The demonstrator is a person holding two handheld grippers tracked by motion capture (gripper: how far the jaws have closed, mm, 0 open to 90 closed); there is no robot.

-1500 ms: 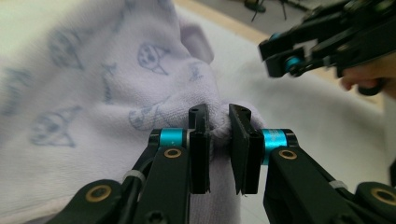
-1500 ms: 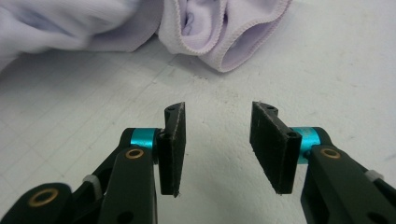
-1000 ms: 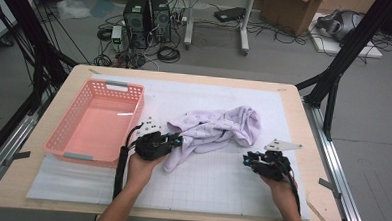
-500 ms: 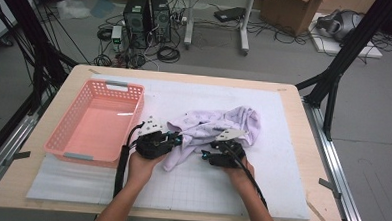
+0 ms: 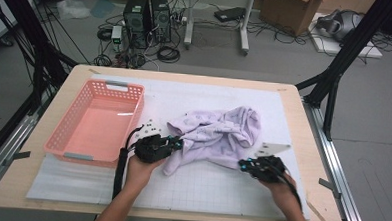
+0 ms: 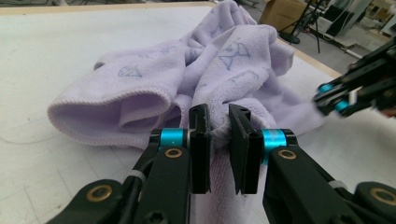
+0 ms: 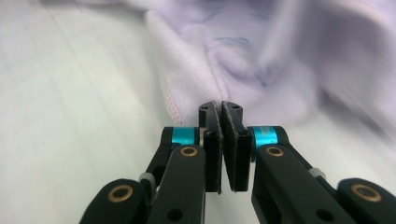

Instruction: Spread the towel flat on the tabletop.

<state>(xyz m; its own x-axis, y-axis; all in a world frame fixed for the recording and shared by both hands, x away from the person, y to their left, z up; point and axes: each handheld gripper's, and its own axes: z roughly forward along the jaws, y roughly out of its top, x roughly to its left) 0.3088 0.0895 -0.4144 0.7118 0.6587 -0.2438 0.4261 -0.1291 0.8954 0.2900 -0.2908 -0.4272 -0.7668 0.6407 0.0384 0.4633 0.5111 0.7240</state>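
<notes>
The crumpled lilac towel (image 5: pixel 218 134) lies on the bench (image 5: pixel 303 120) just right of the pink basket (image 5: pixel 96 123), the left gripper (image 6: pixel 219 140) clamped on a fold to anchor it, the right gripper (image 7: pixel 223 123) pressed together, apparently empty, at its hem.

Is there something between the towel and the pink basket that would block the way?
Nothing visible does. The towel lies crumpled right of the pink basket, with bare white mat between them. The left gripper already pinches a fold.
</notes>
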